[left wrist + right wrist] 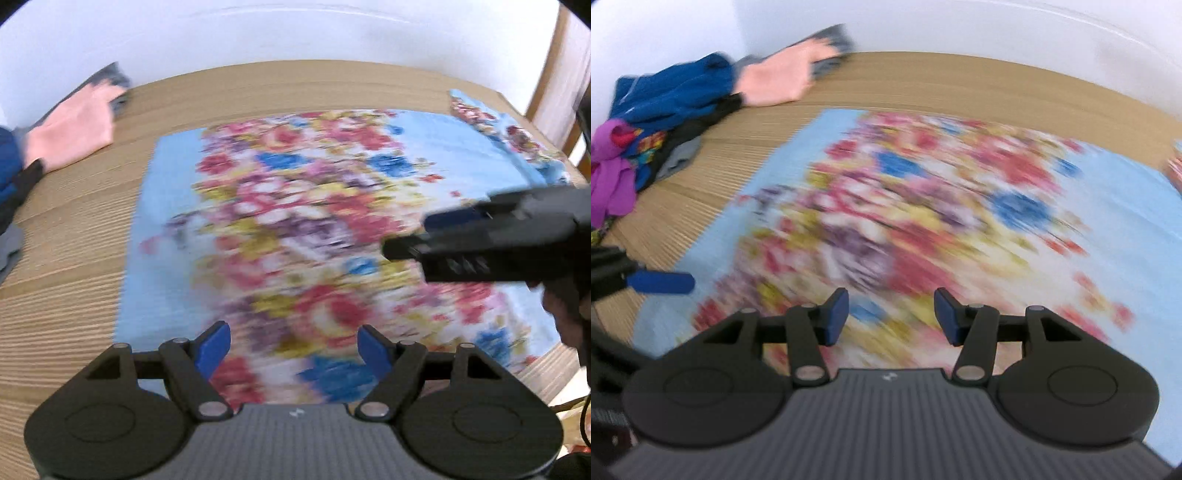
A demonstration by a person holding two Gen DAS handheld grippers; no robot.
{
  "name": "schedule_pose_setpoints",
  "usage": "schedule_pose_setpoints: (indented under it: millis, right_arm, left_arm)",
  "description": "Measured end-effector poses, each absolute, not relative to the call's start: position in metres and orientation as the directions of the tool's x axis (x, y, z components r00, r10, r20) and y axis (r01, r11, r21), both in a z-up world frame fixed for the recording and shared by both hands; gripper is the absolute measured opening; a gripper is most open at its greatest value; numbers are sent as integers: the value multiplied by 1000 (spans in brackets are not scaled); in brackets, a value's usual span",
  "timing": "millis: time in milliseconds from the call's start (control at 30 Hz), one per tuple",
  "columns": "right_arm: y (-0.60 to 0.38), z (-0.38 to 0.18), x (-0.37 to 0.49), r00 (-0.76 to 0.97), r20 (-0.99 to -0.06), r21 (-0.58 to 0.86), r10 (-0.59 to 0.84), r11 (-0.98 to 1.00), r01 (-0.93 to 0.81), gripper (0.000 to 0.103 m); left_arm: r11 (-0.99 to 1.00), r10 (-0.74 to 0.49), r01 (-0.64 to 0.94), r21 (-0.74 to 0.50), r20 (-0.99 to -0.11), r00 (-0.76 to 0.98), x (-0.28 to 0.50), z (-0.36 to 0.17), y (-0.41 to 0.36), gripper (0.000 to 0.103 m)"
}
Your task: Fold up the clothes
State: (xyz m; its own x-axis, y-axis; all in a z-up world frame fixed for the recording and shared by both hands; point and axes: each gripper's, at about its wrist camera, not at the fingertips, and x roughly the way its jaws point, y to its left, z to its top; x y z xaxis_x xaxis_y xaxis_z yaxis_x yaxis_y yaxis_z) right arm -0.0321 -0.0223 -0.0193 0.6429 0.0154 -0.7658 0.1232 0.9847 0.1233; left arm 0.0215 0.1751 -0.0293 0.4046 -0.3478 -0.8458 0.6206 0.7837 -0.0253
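Wooden table (74,236), white wall (295,33); floral cloth (295,206) flat; both fingers apart, empty.

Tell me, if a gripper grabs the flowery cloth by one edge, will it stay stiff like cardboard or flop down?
Probably flop. The flowery cloth lies thin and flat against the wooden table, and its far corner is turned over on itself, so it likely bends easily. It looks light, and might slide on the table rather than tip or roll.

Wooden table (74,229), floral garment (295,221), clothes pile (646,122)
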Motion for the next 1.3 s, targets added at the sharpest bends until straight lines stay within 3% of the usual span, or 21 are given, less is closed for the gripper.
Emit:
schedule_pose_setpoints:
  millis: [233, 367, 633, 800, 1033, 1300]
  right_arm:
    - [-145, -4, -148, 703, -703, 140, -104, 949, 281, 54]
    - [-203, -5, -197, 661, -709, 25, -246, 928, 372, 54]
    - [-302, -15, -248, 590, -699, 49, -405, 795, 604, 54]
    - [-354, -11, -252, 599, -666, 46, -445, 776, 629, 54]
    - [-456, -17, -215, 633, -673, 111, -384, 793, 599, 54]
    - [-528, -51, -161, 668, -716, 196, -204, 859, 473, 54]
  left_arm:
    - [777, -405, 617, -124, -849, 340, -3, -32, 81, 78]
    - [774, -415, 611, -164, -861, 295, -21, -40, 19, 77]
    - [664, -458, 735, -137, -852, 255, -49, -37, -60, 77]
    - [644, -431, 757, -106, -869, 245, -55, -41, -104, 77]
    - [715, -366, 696, -66, -883, 292, -64, -48, -158, 77]
    - [838, -274, 540, -77, -916, 294, -80, -62, -196, 77]
